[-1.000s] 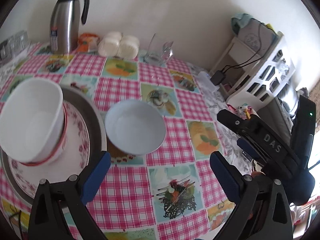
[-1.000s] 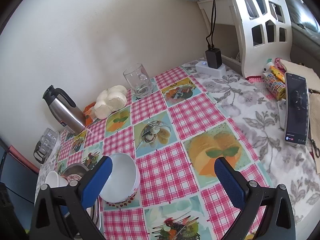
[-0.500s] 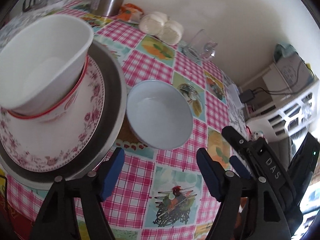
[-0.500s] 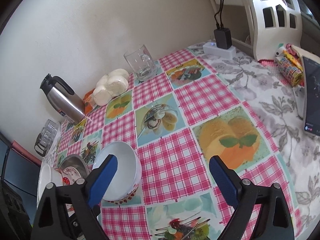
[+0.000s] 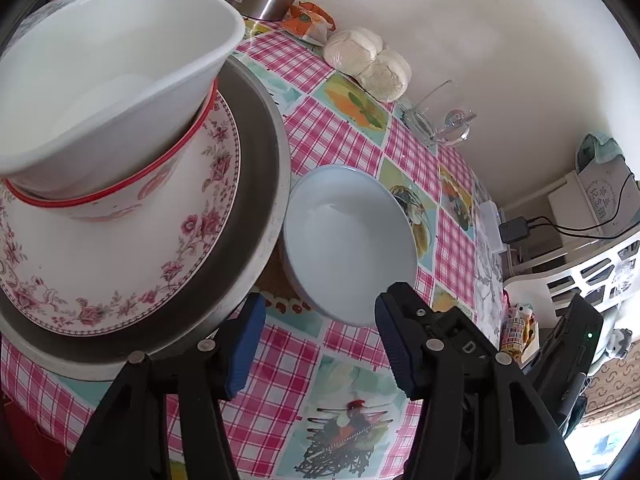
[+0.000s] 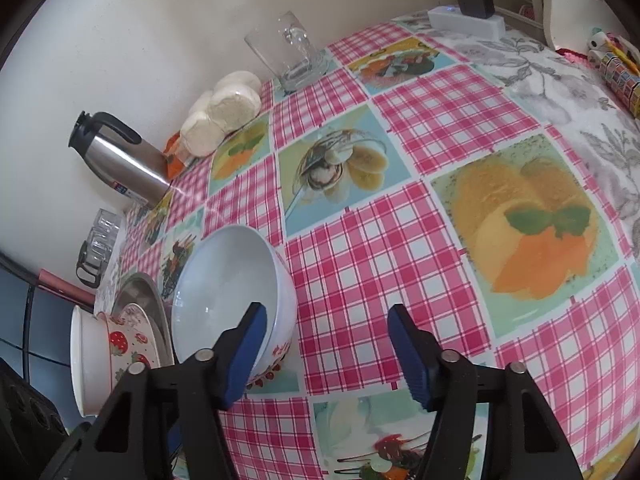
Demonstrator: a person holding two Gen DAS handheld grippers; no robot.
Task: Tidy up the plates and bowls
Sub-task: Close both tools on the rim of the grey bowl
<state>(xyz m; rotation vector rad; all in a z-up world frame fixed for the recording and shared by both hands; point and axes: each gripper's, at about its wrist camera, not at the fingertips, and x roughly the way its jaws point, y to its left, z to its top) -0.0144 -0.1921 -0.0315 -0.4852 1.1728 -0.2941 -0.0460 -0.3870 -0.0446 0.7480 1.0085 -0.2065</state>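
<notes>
A pale blue bowl [image 5: 348, 244] stands alone on the checked tablecloth, also in the right wrist view [image 6: 232, 280]. Left of it a stack: a white bowl [image 5: 108, 68] tilted inside a red-rimmed strawberry bowl [image 5: 132, 196], on a floral plate [image 5: 120, 264], on a metal plate [image 5: 256, 184]. My left gripper [image 5: 318, 344] is open, just short of the blue bowl's near rim. My right gripper [image 6: 324, 354] is open, its left finger over the blue bowl's right side, not closed on it. The stack shows at left in the right wrist view [image 6: 116, 344].
A steel thermos [image 6: 120, 160], white buns [image 6: 224, 112], a glass mug [image 6: 290, 56] and a rack of glasses [image 6: 98, 240] stand along the wall. A power strip with charger [image 6: 468, 16] and a white shelf [image 5: 592, 248] are at the right.
Both grippers have moved in closer to the blue bowl and narrowed somewhat. The left view has swung toward the stack, which now looms larger. No dish has moved.
</notes>
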